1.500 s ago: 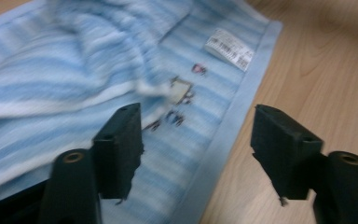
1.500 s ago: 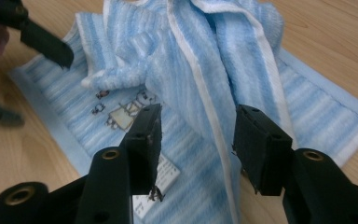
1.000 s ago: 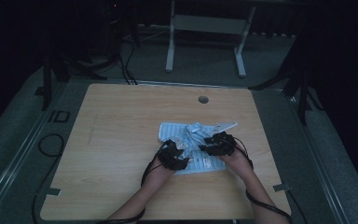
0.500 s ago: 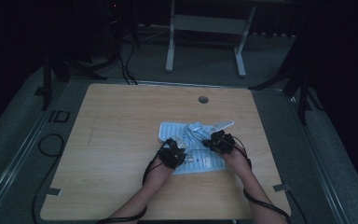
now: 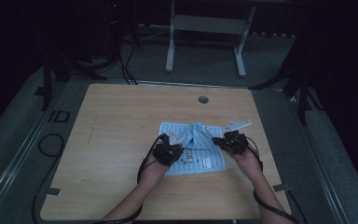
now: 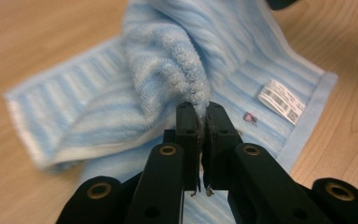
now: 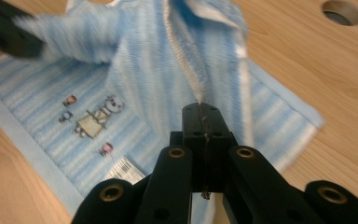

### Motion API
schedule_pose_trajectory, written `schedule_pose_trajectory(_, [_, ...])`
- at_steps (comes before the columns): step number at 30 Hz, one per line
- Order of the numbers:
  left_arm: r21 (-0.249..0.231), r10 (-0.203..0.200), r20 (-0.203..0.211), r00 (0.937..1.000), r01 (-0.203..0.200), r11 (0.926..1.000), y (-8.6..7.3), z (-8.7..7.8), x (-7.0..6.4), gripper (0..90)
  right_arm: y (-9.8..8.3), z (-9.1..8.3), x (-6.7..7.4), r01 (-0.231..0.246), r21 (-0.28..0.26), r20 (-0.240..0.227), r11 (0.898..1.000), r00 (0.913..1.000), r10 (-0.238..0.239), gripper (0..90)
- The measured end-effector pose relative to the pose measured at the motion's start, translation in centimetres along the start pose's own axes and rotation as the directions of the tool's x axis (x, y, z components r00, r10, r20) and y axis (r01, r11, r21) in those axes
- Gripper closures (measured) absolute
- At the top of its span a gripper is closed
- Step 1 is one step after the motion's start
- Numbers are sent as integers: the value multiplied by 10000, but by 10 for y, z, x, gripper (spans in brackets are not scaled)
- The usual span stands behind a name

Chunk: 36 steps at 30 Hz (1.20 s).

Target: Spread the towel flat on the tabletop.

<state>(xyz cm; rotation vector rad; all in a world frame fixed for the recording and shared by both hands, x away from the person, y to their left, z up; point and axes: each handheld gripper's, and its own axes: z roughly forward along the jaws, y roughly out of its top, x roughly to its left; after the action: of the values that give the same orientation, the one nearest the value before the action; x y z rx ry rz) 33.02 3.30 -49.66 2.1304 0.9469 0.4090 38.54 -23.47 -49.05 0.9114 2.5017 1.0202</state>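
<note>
A blue striped towel (image 5: 196, 148) lies on the wooden bench (image 5: 121, 135). The left tongs (image 6: 199, 116) and right tongs (image 7: 202, 114), jaws having just closed, each pinch a raised fold of it.

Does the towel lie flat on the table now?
No, the towel rises in a fold pinched by the left tool.
</note>
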Motion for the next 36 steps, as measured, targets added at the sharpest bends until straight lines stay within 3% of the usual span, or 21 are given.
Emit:
schedule_pose_trajectory(5, [-366, -70, -71, 9999, 68, 9993, 2, -21, 6, 855, -14, -19, -7, -343, -159, 157, 9993, 9993, 346, 900])
schedule_pose_trajectory(13, [-507, -528, -693, 9962, 494, 9975, 1, -31, 29, 855, -29, -34, -18, -866, -280, 224, 9959, 9959, 872, 900])
schedule_pose_trajectory(18, [-373, -875, -1038, 9907, 840, 9958, 2, -26, 48, 855, -38, -33, -24, -1145, -100, 207, 9934, 9932, 1147, 900])
schedule_pose_trajectory(21, [-184, -1266, -1169, 9850, 1253, 9919, 0, -18, 62, 854, -43, -32, -27, -1308, -25, 200, 9914, 9912, 1308, 900])
schedule_pose_trajectory(23, [-81, -1395, -1477, 9791, 1398, 9901, -4, -12, 71, 854, -47, -30, -29, -1463, 33, 170, 9892, 9891, 1462, 900])
schedule_pose_trajectory(25, [97, -1733, -1488, 9736, 1766, 9842, -9, -5, 79, 853, -51, -29, -31, -1563, 127, 168, 9876, 9876, 1561, 900])
schedule_pose_trajectory(27, [504, -1640, -1615, 9731, 1741, 9834, -13, 3, 85, 851, -54, -27, -32, -1636, 164, 104, 9864, 9865, 1634, 900])
schedule_pose_trajectory(32, [1080, -1851, -1700, 9679, 2050, 9728, -21, 18, 97, 842, -53, -17, -25, -1539, 256, -156, 9878, 9879, 1543, 900])
schedule_pose_trajectory(34, [1199, -2060, -1607, 9653, 2263, 9666, -23, 21, 100, 813, -52, -12, -22, -1560, 284, -273, 9873, 9873, 1568, 900])
schedule_pose_trajectory(36, [1041, -2154, -1637, 9627, 2340, 9667, -23, 18, 101, 727, -52, -9, -20, -1542, 300, -367, 9876, 9872, 1553, 900])
